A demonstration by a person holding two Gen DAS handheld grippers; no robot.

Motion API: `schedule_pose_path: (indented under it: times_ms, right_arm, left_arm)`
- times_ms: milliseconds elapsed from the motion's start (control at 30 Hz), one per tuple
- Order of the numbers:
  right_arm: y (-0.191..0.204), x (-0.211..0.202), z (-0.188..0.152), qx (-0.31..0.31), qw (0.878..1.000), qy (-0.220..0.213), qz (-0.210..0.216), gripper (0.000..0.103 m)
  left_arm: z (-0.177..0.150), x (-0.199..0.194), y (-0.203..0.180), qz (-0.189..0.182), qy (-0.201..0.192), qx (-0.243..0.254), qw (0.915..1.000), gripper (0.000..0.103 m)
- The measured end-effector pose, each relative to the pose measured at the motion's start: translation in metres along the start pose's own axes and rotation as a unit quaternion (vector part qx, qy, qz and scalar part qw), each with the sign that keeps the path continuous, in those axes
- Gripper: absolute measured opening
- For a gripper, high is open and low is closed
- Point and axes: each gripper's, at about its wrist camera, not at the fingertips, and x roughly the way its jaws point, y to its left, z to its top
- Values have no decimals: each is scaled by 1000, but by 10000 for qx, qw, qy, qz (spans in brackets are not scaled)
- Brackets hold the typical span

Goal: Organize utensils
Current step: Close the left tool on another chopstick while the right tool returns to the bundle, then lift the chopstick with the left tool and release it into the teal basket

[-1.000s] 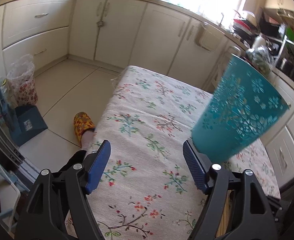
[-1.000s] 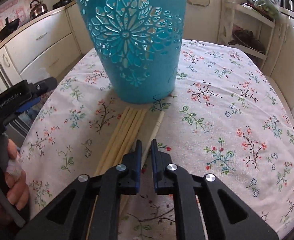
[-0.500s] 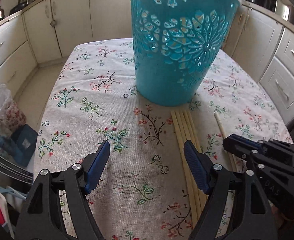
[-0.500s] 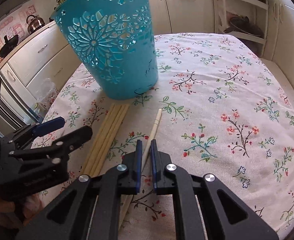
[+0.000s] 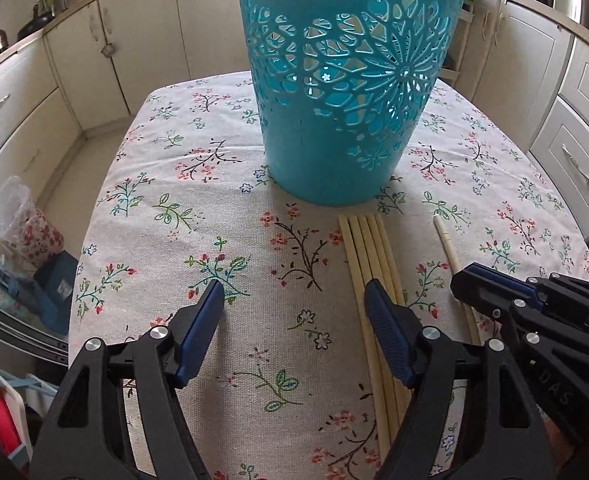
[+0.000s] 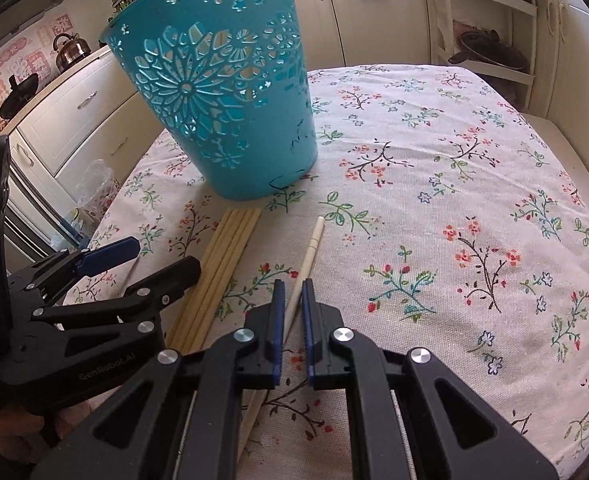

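Lying on the tabletop [image 5: 166,184] before the empty-looking teal basket [image 5: 346,92], chopsticks [image 6: 222,264] await sorting. Left gripper [image 5: 294,312], just narrowing, grips nothing; right gripper [image 6: 292,304] is clenched around a lone chopstick [image 6: 312,246].

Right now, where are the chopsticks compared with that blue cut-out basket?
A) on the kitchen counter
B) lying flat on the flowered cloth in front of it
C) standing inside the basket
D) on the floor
B: a bundle of chopsticks and a single chopstick lie on the tablecloth just in front of the basket.
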Motion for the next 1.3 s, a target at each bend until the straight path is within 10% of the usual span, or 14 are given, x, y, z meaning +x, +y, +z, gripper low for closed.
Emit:
schedule_pose_path:
  times_ms: [433, 567, 1300]
  right_arm:
    - [7, 4, 2, -140, 9998, -77, -126, 10]
    - [13, 5, 2, -398, 9992, -2, -94, 10]
    - [19, 6, 0, -652, 9973, -117, -311, 11]
  left_arm:
    - [16, 8, 4, 152, 287, -97, 9994, 38]
    - [23, 10, 8, -76, 427, -258, 9987, 10]
    - [4, 6, 25, -328, -165, -403, 9985, 6]
